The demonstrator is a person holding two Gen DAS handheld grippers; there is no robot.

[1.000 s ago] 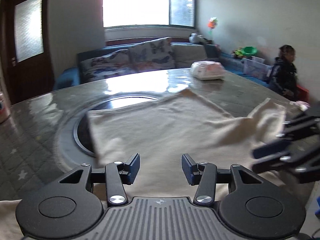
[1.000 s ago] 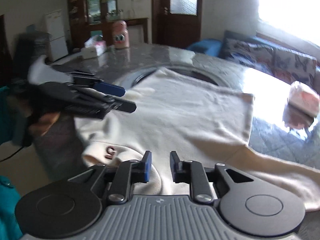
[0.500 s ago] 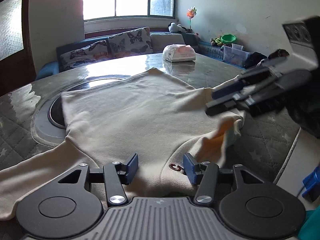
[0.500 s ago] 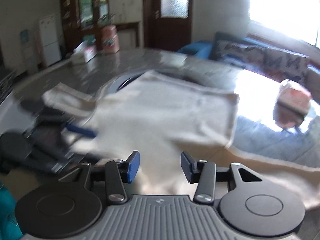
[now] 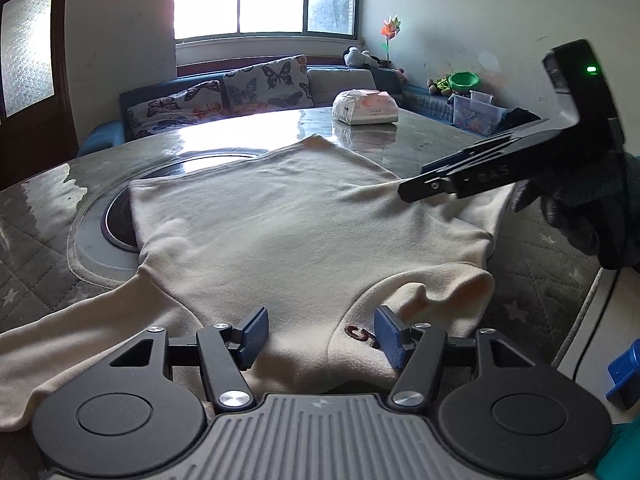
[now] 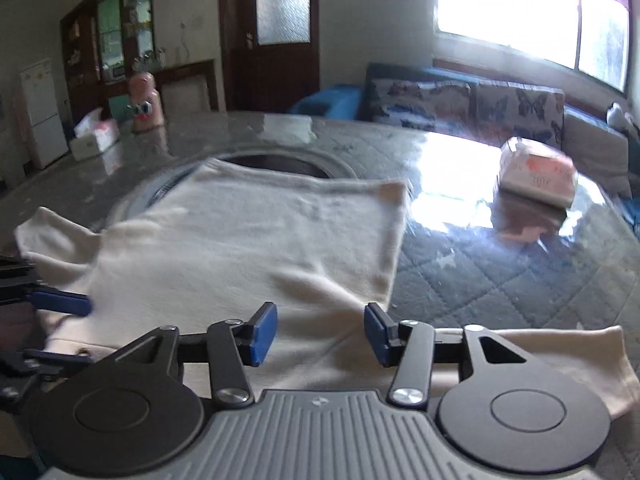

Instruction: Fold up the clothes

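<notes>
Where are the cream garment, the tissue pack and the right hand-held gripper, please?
cream garment (image 5: 288, 220), left wrist view, middle of its body.
tissue pack (image 5: 365, 107), left wrist view, its front face.
right hand-held gripper (image 6: 319, 333), right wrist view, midway between its fingertips.

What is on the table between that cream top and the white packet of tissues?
Nothing: in the left wrist view, only bare, shiny table separates the cream top from the tissue packet.

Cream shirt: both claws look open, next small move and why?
Probably close the left claw on the cream shirt at the near edge lying between its open jaws. The right claw is open too, over the shirt's right side, and both sleeves lie spread on the table.
</notes>
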